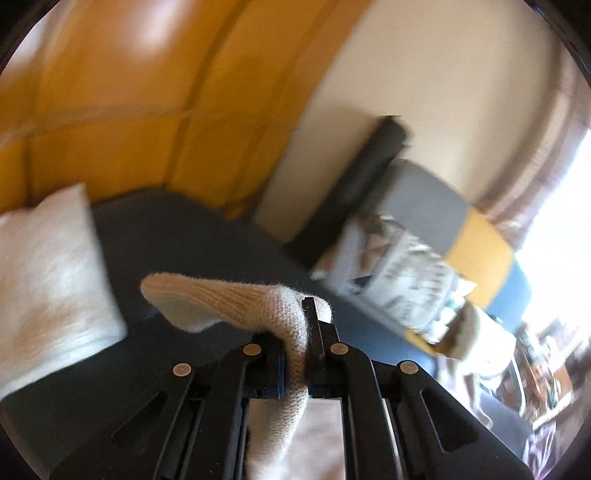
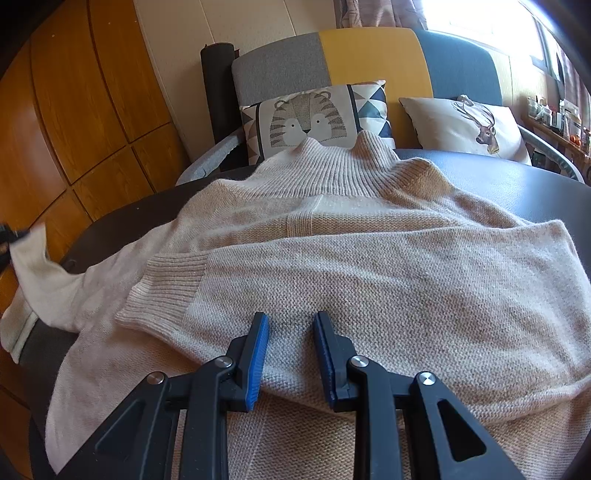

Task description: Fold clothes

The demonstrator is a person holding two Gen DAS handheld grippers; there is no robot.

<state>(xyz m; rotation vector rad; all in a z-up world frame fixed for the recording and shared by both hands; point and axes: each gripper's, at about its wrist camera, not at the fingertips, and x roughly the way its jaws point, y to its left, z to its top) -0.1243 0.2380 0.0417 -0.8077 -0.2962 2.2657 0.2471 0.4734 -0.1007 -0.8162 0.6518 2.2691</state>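
While the beige knit sweater (image 2: 332, 236) lay spread front-up on the dark round table (image 2: 517, 184), one sleeve (image 2: 258, 280) was already crossed over the chest and the other sleeve (image 1: 236, 299) was pinched in the left gripper (image 1: 308, 332), jaws clamped on its cuff end. The right gripper (image 2: 291, 343) rested on the body knit, jaws partly apart, gripping nothing. Judgement: the sleeve fold was in hand; best carry the cuff low across the chest, lay it flat over the first sleeve, and keep the right gripper pinning the body so it doesn't drag. Behind the table sat a grey-yellow-blue bench (image 2: 373, 55) with a tiger cushion (image 2: 314, 118) and a deer cushion (image 2: 465, 125), wood panelling (image 2: 74, 110) left, bright window (image 2: 480, 22) right.
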